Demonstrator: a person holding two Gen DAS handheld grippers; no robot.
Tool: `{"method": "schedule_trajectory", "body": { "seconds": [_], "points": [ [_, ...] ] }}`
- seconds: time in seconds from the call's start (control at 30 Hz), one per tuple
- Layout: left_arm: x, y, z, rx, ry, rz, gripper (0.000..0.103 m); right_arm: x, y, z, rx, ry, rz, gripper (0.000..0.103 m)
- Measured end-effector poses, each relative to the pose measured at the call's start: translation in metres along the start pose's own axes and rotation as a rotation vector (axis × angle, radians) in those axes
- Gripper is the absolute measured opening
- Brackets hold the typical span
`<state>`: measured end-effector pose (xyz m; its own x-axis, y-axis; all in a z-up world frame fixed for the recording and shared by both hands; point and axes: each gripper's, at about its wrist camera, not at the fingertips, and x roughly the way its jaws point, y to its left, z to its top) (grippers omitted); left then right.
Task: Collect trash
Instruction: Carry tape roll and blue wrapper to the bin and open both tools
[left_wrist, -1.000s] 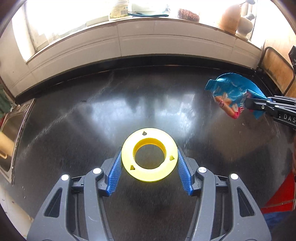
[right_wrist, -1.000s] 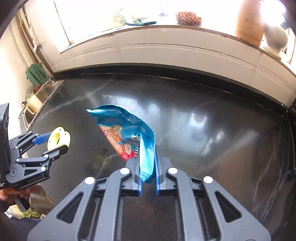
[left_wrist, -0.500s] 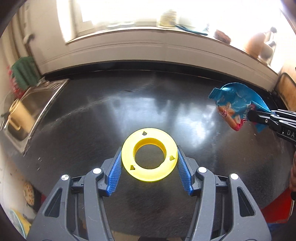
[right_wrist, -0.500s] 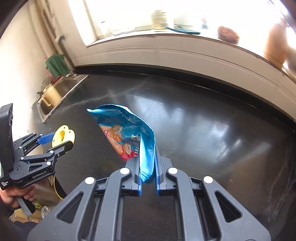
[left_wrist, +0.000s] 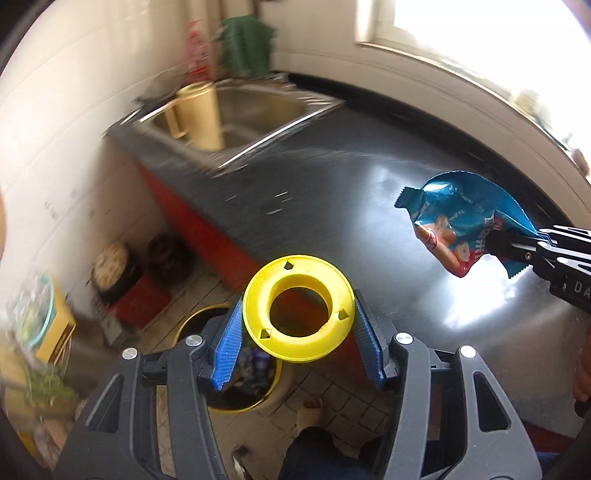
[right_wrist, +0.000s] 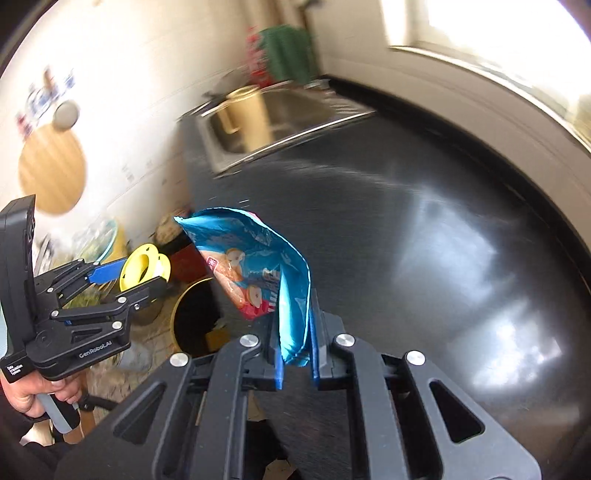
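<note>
Fingers of left gripper (left_wrist: 297, 341) clamp yellow spool (left_wrist: 297, 307), right gripper (right_wrist: 295, 363) pinches blue wrapper (right_wrist: 258, 269), seemingly above bin (right_wrist: 195, 317).

counter: a dark, glossy worktop (left_wrist: 332, 177) fills the right and middle of both views, with window glare on it
counter front: red panel (left_wrist: 192, 218) below its near edge, left of centre in the left view
sink: steel basin (left_wrist: 255, 110) set into the worktop at upper centre; a tan jug (left_wrist: 197, 114) stands in it
floor: tiled (left_wrist: 332, 391), lower centre
on the floor: 1 yellow-rimmed bin (right_wrist: 195, 314); round dark items (left_wrist: 166, 254) near the red panel, blurred
</note>
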<state>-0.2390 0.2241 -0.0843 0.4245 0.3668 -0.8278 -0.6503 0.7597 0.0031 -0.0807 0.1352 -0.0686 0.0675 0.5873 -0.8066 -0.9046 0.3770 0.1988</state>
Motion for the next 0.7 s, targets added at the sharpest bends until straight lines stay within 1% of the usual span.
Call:
{"method": "schedule_trajectory", "body": {
  "seconds": [0.07, 0.17, 0.23, 0.3, 0.37, 0.43, 0.5, 0.57, 0.7],
  "points": [
    [0.003, 0.031, -0.012, -0.052, 0.022, 0.04, 0.054, 0.025, 0.032, 0.007, -0.031, 0.046, 0.05, 0.011],
    [0.01, 0.071, -0.031, -0.124, 0.047, 0.076, 0.054, 0.052, 0.07, 0.006, -0.078, 0.091, 0.093, 0.011],
    [0.019, 0.096, -0.043, -0.174, 0.067, 0.08, 0.054, 0.077, 0.096, 0.006, -0.097, 0.134, 0.109, 0.011],
    [0.027, 0.112, -0.052, -0.209, 0.082, 0.074, 0.054, 0.1, 0.114, 0.006, -0.101, 0.178, 0.123, 0.011],
    [0.038, 0.125, -0.06, -0.22, 0.085, 0.069, 0.054, 0.123, 0.132, 0.006, -0.103, 0.214, 0.132, 0.011],
    [0.054, 0.132, -0.066, -0.21, 0.11, 0.073, 0.054, 0.138, 0.142, 0.006, -0.113, 0.234, 0.121, 0.011],
    [0.068, 0.138, -0.072, -0.222, 0.133, 0.067, 0.054, 0.157, 0.152, 0.005, -0.111, 0.264, 0.112, 0.011],
    [0.083, 0.146, -0.076, -0.232, 0.149, 0.055, 0.054, 0.176, 0.156, 0.006, -0.095, 0.299, 0.106, 0.011],
    [0.104, 0.159, -0.083, -0.254, 0.165, 0.033, 0.054, 0.206, 0.16, 0.006, -0.101, 0.347, 0.068, 0.011]
  ]
}}
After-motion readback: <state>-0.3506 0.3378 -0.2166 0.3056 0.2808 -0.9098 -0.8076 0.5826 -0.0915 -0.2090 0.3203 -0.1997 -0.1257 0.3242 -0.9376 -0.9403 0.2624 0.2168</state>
